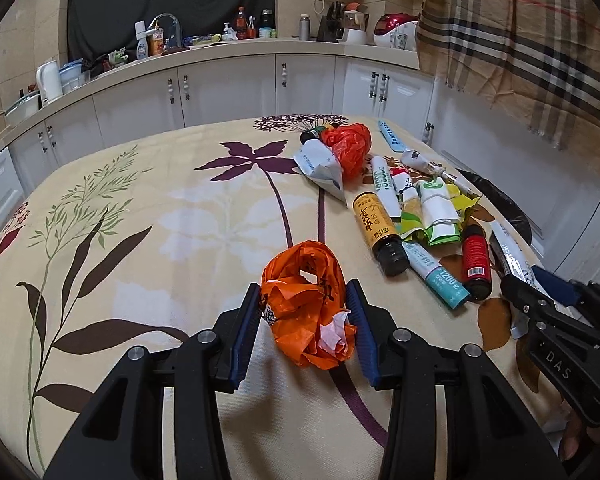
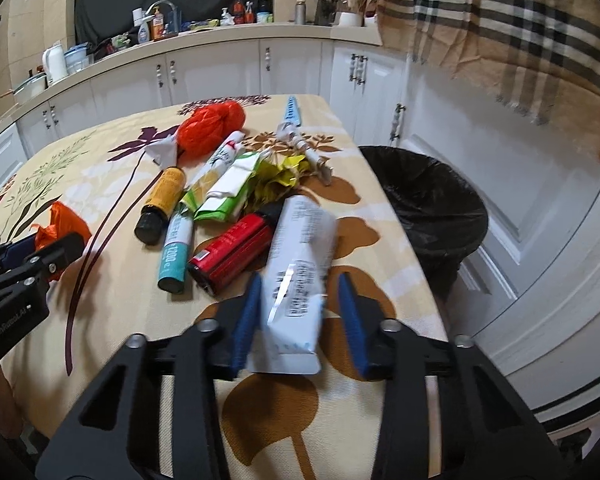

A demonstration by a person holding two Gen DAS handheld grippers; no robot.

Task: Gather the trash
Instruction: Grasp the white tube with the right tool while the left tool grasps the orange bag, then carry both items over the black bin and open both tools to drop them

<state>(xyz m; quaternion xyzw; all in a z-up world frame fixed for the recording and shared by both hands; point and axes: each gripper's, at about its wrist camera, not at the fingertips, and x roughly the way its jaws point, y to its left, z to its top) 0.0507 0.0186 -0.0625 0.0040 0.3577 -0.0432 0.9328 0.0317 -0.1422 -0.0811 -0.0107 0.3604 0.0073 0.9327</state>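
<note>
Kitchen desk with a floral cloth, junk piled mid-right. Left gripper (image 1: 306, 326) has its fingers half closed, pinching the orange bag (image 1: 308, 300) between them. Right gripper (image 2: 298, 318) brackets the white tube (image 2: 296, 268), left pad touching, right one just off. Looks like mid-pickup; next it's lift and carry to the black-lined bin (image 2: 432, 196), right of those fingers.

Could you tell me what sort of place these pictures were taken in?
Most likely a home kitchen. A counter over white cabinets carries a faucet, a kettle and a rice cooker. Nearer stands a cloth-covered table strewn with trash, with a lined bin beside it.
</note>
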